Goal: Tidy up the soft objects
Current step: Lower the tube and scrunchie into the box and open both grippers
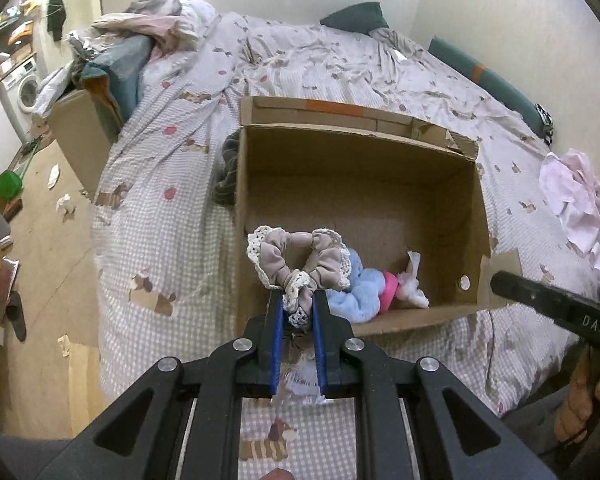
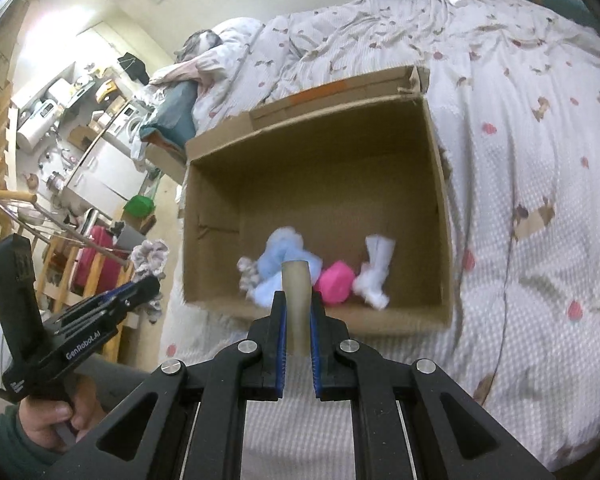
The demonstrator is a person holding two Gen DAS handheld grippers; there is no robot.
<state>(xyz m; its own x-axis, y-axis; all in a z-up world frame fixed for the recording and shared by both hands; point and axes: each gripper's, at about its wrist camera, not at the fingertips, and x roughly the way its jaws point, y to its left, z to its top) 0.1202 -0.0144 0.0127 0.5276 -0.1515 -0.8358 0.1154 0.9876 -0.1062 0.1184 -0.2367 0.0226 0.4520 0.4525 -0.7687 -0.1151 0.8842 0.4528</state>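
Note:
An open cardboard box stands on the bed; it also shows in the right wrist view. Inside lie a light blue fluffy item, a pink item and a white cloth piece. My left gripper is shut on a beige scrunchie with lace trim, held over the box's near left corner. My right gripper is shut on a beige tube-like item, held over the box's near edge. The left gripper with the scrunchie shows at the left of the right wrist view.
The bed has a checked, patterned cover. A pink cloth lies on it at the right. A second box with clothes stands by the bed's left side. The floor at the left holds paper scraps and clutter.

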